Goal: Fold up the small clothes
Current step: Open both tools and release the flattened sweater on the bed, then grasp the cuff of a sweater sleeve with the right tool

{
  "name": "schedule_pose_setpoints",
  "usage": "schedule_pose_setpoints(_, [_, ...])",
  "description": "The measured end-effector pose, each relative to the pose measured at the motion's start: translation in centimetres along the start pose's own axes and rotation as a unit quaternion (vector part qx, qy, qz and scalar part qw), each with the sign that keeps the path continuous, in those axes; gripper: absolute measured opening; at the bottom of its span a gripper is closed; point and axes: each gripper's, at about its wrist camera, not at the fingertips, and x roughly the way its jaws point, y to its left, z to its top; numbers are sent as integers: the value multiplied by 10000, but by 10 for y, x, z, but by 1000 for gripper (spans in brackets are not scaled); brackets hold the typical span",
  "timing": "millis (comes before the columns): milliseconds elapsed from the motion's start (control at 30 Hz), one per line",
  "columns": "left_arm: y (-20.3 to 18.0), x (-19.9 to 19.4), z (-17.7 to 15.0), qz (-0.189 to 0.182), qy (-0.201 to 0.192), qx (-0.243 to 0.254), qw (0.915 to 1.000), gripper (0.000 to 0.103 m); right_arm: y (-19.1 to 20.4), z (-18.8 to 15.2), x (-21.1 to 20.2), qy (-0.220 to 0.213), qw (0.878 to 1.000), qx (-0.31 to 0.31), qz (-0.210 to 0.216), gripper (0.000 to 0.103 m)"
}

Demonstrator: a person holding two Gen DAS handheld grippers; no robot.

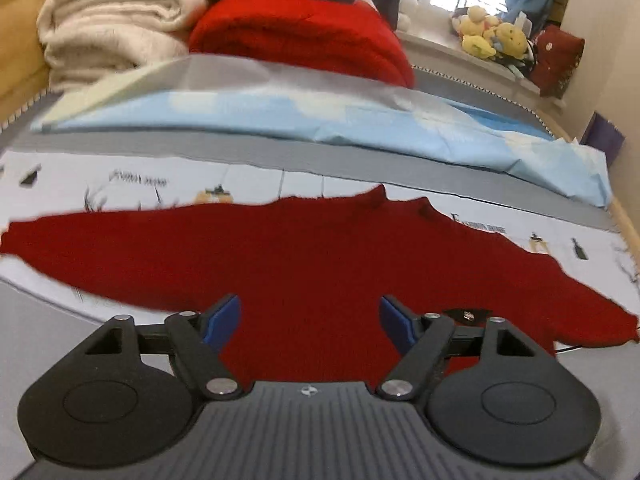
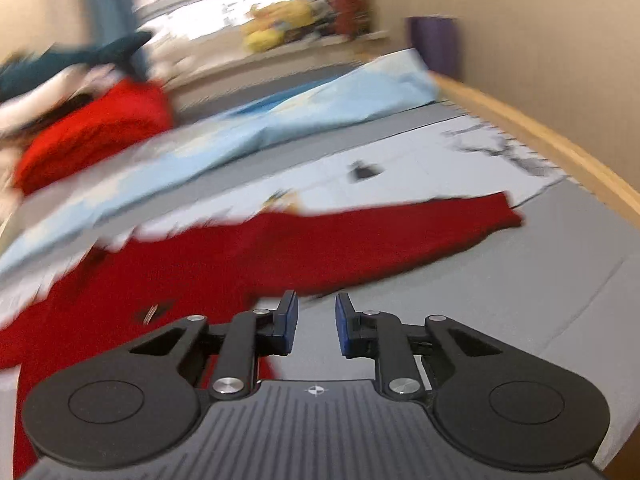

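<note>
A dark red knit sweater [image 1: 304, 264] lies spread flat on the bed, sleeves out to both sides. My left gripper [image 1: 310, 320] is open wide and empty, low over the sweater's body near its lower hem. In the right wrist view the sweater [image 2: 248, 252] lies ahead with one sleeve [image 2: 472, 216] stretched to the right. My right gripper [image 2: 316, 322] is open with a narrow gap and empty, over the grey sheet beside the sweater's side edge. That view is motion-blurred.
A folded light blue sheet [image 1: 360, 120] lies behind the sweater. A bright red folded blanket [image 1: 304, 36] and cream blanket [image 1: 112, 24] are stacked at the back. Plush toys [image 1: 492, 36] sit on a sill. A wooden bed rail [image 2: 540, 136] runs along the right.
</note>
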Motion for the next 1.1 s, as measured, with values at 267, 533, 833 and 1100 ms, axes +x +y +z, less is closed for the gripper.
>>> schedule_pose_setpoints(267, [10, 29, 0, -118, 455, -130, 9988, 81, -95, 7, 89, 258, 9674, 2491, -388, 24])
schedule_pose_setpoints(533, [16, 38, 2, -173, 598, -58, 9980, 83, -122, 6, 156, 349, 9532, 2987, -321, 27])
schedule_pose_setpoints(833, [26, 50, 0, -66, 800, -160, 9966, 83, -145, 4, 192, 83, 9292, 3648, -588, 44])
schedule_pose_setpoints(1100, [56, 50, 11, 91, 750, -611, 9953, 83, -140, 10, 209, -76, 9379, 3368, -830, 41])
